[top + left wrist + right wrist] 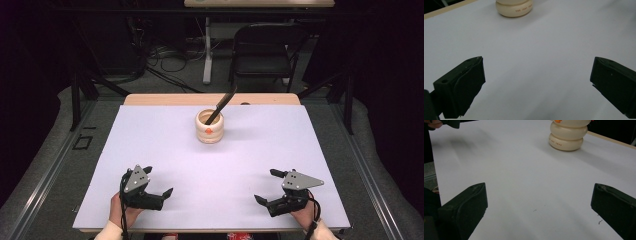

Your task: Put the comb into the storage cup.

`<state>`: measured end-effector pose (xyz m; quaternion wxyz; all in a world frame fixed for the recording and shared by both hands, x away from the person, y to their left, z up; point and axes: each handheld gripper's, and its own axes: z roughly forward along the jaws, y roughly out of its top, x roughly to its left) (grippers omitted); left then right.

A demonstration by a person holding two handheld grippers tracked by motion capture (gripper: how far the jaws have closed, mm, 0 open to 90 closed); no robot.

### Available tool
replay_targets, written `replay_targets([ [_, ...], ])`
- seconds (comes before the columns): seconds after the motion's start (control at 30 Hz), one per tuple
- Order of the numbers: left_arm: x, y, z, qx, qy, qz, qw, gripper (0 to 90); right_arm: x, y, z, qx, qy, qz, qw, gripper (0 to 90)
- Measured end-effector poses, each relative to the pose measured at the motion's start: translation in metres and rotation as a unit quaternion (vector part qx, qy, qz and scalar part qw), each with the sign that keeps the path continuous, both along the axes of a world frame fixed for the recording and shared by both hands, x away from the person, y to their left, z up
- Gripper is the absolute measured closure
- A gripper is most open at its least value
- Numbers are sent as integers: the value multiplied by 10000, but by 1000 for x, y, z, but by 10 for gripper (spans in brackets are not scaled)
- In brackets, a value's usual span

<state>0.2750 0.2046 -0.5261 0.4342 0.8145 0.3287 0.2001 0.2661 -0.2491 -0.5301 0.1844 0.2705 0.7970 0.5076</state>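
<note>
Grippers: left gripper (159,181) and right gripper (263,186) rest low at the near edge of the table (150,150), jaws spread wide, nothing between them.
Step in hand: looks like the start, before any reach; both tools sit idle and well apart.
Pot: a cream ribbed pot (209,127) with an orange mark stands upright toward the far middle of the white tabletop, well ahead of both grippers and roughly between their lines.
Stick: a dark brush-like stick (220,105) leans in the pot, top tilted up to the right.
Next move: probably one gripper travels forward to the pot or the stick, approaching the slanted handle without tipping the pot.
</note>
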Motion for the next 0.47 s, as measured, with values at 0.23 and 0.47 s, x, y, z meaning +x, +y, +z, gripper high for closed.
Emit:
replay_targets([
  [0.23,-3,1,-2,28,32,-37,10000,0,0,0,0,-3,-2,7,10000,2],
  [0.47,1,1,-5,50,156,-93,9998,0,0,0,0,-32,-16,19,10000,2],
])
